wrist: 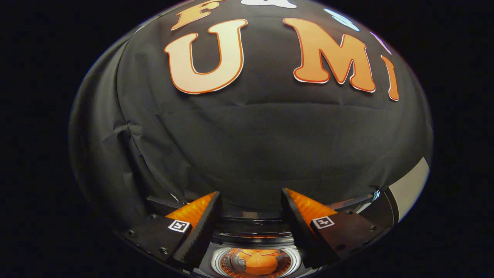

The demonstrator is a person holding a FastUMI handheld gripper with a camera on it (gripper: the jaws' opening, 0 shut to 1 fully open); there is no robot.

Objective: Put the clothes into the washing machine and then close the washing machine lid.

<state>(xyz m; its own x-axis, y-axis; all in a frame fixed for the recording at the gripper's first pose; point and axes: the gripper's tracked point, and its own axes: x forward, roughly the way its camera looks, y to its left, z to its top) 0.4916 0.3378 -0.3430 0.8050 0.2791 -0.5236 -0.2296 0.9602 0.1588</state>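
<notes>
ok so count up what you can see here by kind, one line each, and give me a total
Tongs, open with nothing between the fingers: 1
Washing machine below the fingers, drum open: 1
Orange clothes lying in the drum: 1 bundle
Black cloth wall beyond the fingers: 1
Total: 4

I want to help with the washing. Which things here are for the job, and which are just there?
For the job:
- washer, its drum open between the fingers
- orange cloth lying in the drum
- hand-held gripper, fingers apart, holding nothing

Just there:
- black cloth wall beyond the fingers
- pale panel beside the wall
</notes>
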